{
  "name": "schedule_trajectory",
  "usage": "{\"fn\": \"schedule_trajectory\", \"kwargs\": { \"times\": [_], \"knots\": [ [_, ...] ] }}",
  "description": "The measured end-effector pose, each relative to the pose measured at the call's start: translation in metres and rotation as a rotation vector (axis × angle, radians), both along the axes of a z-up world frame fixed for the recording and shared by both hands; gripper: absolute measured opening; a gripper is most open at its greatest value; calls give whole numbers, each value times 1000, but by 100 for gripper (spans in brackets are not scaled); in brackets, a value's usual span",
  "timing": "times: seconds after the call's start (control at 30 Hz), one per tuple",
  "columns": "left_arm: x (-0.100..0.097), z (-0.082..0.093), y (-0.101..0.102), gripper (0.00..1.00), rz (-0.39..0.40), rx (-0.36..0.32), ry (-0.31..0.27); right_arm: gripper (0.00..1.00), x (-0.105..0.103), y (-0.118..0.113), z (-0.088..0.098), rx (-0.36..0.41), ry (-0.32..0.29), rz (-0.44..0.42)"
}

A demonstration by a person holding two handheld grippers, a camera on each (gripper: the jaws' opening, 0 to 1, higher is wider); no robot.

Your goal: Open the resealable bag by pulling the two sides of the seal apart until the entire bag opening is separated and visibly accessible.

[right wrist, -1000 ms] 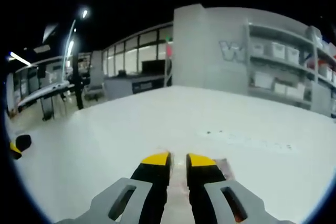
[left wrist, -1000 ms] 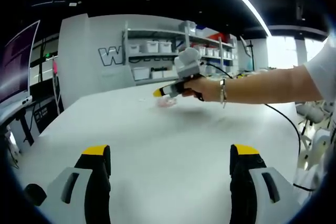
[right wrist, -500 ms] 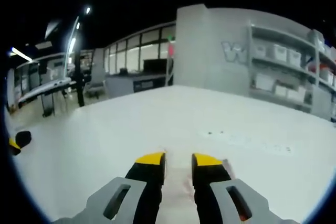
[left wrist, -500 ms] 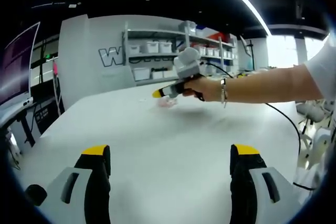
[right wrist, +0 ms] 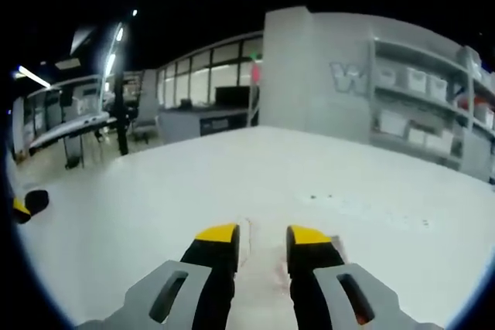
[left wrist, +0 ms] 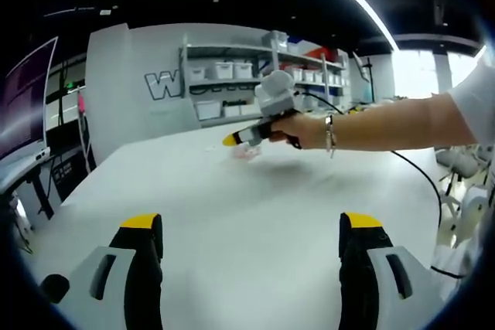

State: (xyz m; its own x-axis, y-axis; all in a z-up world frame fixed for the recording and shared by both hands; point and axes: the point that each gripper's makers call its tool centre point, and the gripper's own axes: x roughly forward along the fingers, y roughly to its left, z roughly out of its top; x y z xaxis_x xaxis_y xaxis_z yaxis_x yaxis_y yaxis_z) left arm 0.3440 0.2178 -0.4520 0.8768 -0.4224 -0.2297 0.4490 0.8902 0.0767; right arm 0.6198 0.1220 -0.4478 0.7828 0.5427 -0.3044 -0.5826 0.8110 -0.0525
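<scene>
The left gripper (left wrist: 251, 233) hangs wide open over bare white table (left wrist: 232, 206); across it, the right gripper (right wrist: 263, 233) — jaws slightly apart — hovers over the resealable bag (right wrist: 267, 256); storage shelves (left wrist: 232, 83) stand behind, nothing between.

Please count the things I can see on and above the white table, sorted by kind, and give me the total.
Claws: 2, the left claw and the right claw
Resealable bag: 1, the bag, lying on the table between the jaws of the right claw
Total: 3
</scene>
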Motion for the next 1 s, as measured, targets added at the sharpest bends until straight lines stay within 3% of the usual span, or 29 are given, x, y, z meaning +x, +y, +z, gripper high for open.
{"fn": "schedule_trajectory", "kwargs": {
  "times": [0.77,1.0],
  "knots": [
    [-1,2,3,93,8,8,-8,36,-4,-1,1,6,-12,-5],
    [-2,2,4,93,11,12,-9,56,-6,0,6,20,-33,-11]
  ]
}}
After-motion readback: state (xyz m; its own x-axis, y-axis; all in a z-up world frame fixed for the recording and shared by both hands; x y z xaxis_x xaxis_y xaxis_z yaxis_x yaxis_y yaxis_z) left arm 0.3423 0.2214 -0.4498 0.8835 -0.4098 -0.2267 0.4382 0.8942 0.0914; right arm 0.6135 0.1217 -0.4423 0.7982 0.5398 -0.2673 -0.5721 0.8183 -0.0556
